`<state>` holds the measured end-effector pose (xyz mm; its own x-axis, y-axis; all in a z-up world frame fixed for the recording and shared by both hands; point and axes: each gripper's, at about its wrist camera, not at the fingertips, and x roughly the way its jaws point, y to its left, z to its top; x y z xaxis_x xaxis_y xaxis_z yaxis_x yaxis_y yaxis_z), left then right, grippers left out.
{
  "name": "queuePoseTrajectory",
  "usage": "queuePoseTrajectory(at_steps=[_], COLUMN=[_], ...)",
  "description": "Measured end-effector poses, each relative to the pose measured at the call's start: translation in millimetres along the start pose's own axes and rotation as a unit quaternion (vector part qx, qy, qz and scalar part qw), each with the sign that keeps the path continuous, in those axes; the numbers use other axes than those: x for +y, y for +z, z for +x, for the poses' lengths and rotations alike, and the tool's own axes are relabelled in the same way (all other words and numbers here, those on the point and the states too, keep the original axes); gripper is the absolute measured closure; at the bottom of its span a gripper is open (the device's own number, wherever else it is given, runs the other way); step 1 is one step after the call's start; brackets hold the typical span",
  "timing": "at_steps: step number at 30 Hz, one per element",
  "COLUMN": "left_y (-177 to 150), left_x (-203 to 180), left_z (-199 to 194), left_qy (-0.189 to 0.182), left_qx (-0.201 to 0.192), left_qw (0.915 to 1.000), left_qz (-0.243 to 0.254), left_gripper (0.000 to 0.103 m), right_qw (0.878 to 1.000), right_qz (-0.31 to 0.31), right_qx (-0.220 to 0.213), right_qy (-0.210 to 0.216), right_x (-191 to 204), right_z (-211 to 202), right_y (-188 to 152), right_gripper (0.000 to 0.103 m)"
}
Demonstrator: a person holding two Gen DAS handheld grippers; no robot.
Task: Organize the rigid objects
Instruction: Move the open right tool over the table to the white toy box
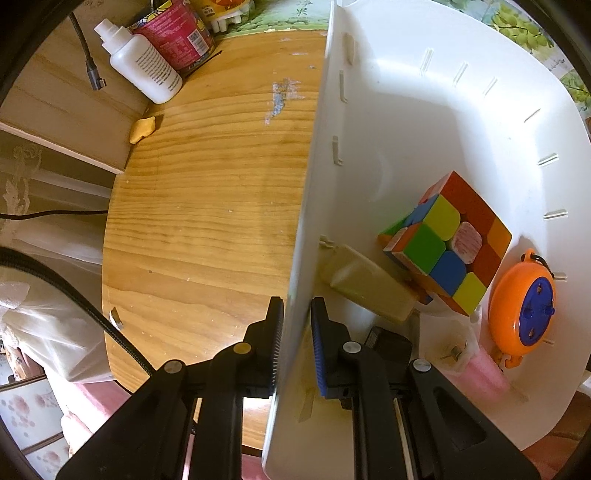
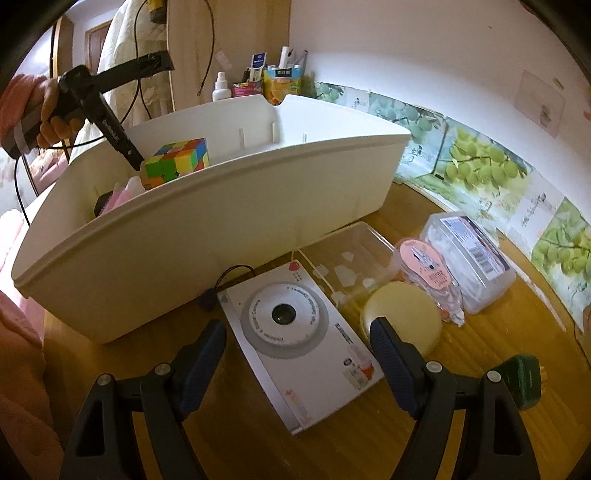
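My left gripper (image 1: 297, 325) is shut on the side wall of a white plastic bin (image 1: 424, 122), one finger outside, one inside. In the bin lie a colourful puzzle cube (image 1: 448, 240), an orange round toy with a blue centre (image 1: 522, 308), a tan block (image 1: 373, 286), a pink item (image 1: 484, 373) and a dark object. In the right wrist view the bin (image 2: 221, 221) stands on the wooden table with the cube (image 2: 177, 160) inside. My right gripper (image 2: 297, 338) is open, above a flat white toy camera (image 2: 303, 339).
Right of the camera lie a clear plastic box (image 2: 354, 254), a pale yellow disc (image 2: 404, 319), a pink-labelled packet (image 2: 430, 271), a lidded clear box (image 2: 471, 256) and a green object (image 2: 521, 380). A white bottle (image 1: 142, 61), red can (image 1: 175, 35) and yellow piece (image 1: 142, 129) sit far left.
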<state>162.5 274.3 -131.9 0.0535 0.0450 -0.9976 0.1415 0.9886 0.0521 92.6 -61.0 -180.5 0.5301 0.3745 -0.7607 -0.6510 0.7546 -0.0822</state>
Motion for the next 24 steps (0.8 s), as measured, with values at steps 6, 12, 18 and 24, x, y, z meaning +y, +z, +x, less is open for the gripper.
queuePoseTrajectory(at_steps=[6, 12, 18, 24], left_y=[-1, -2, -2, -2], left_x=[0, -1, -1, -3], left_z=[-2, -2, -2, -2], left_qy=[0.001, 0.002, 0.003, 0.006], left_qx=[-0.002, -0.002, -0.003, -0.005], left_qw=[1.0000, 1.0000, 1.0000, 1.0000], left_qz=[-0.002, -0.002, -0.002, -0.002], left_gripper=[0.087, 0.087, 0.087, 0.087], right_qw=[1.000, 1.000, 0.999, 0.998], right_qz=[-0.016, -0.023, -0.029, -0.048], right_qx=[0.007, 0.014, 0.024, 0.038], right_qy=[-0.005, -0.005, -0.016, -0.019], right_x=[5, 6, 7, 11], right_z=[3, 4, 2, -4], right_y=[1, 1, 1, -3], right_gripper=[0.021, 0.023, 0.031, 0.039])
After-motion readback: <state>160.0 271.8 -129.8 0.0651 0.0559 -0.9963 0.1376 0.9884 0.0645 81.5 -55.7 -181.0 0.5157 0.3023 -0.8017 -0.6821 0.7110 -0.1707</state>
